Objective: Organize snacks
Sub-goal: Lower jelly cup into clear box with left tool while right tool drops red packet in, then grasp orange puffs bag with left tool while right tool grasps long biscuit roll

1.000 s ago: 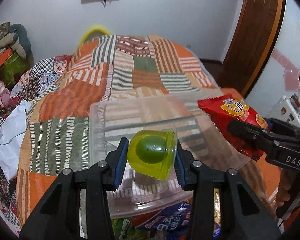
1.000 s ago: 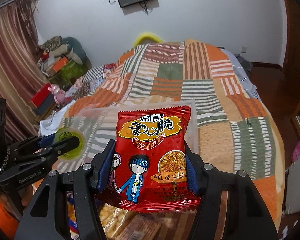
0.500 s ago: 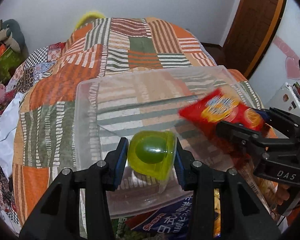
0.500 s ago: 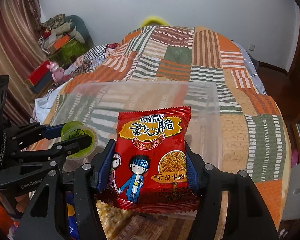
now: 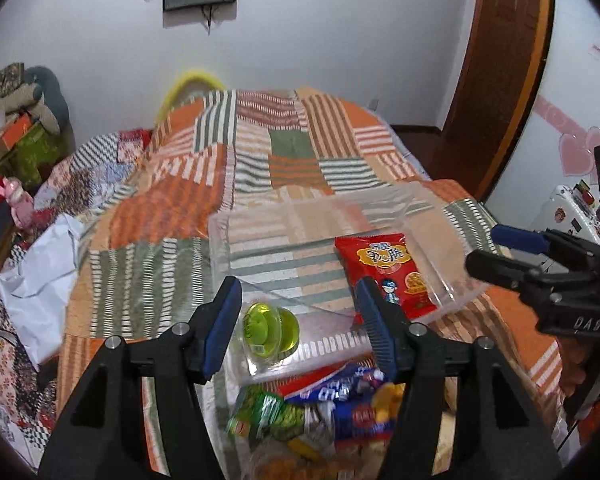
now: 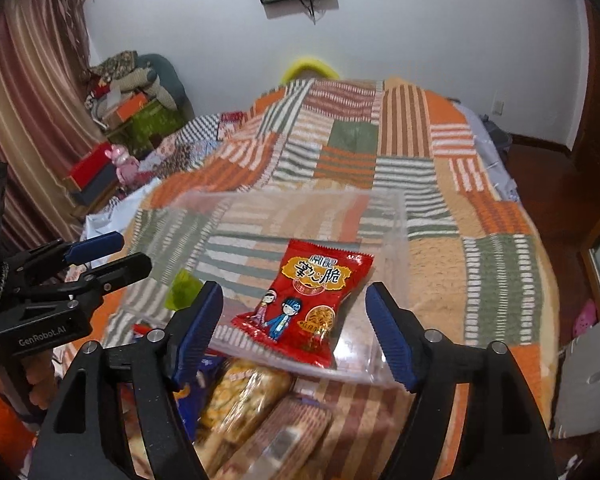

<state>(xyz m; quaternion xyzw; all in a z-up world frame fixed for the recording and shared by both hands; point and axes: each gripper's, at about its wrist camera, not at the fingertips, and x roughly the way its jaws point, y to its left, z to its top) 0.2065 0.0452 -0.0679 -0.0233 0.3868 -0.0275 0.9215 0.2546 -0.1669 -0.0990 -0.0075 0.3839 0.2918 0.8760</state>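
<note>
Both drops are in! The left tool [image 5: 300, 320], which half a second ago pinched the green jelly cup [image 5: 270, 330], now stands wide, and the cup lies on its side at the near-left corner of the clear plastic bin [image 5: 432, 256] on the bed. The right tool [image 6: 294, 330] has spread wide too, and its red noodle-snack packet [image 6: 308, 300] lies flat against the bin's right side. Two snacks sorted; the pile of packets [image 5: 320, 416] just beside the bin probably comes next.

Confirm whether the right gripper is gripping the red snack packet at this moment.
No: the red snack packet lies flat in the clear container, and the right gripper has its fingers spread wide, touching nothing.
</note>
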